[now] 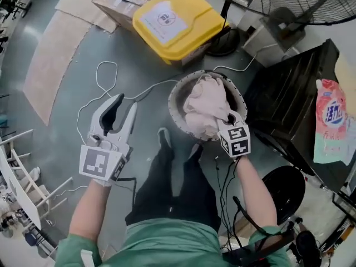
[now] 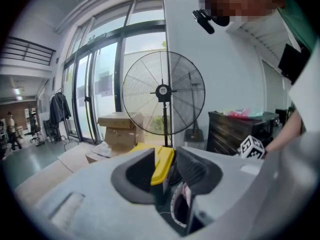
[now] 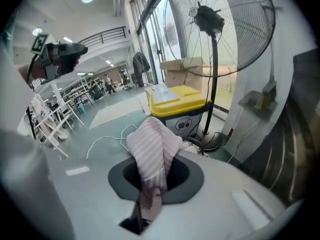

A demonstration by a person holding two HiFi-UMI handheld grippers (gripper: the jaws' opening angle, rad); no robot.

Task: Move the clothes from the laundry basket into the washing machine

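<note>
A yellow lidded bin [image 1: 175,18] stood at twelve o'clock in the head view; flattened cardboard [image 1: 53,54] lay on the floor at ten o'clock; a standing fan [image 1: 300,1] filled one o'clock; a white cable [image 1: 107,62] looped at nine o'clock; a pink detergent pouch [image 1: 334,121] lay on a dark cabinet [image 1: 289,93] at three o'clock; a white rack [image 1: 22,166] stood at eight o'clock.

The laundry basket [image 1: 173,102] is sitting on the floor just ahead of the person's feet, with clothes [image 1: 203,110] lying in it. A lidded bin [image 1: 175,21] is standing behind it. A cabinet [image 1: 289,99] is standing to its right, a detergent bag [image 1: 332,121] lying on top. Flattened cardboard [image 1: 53,65] is lying far left.
</note>
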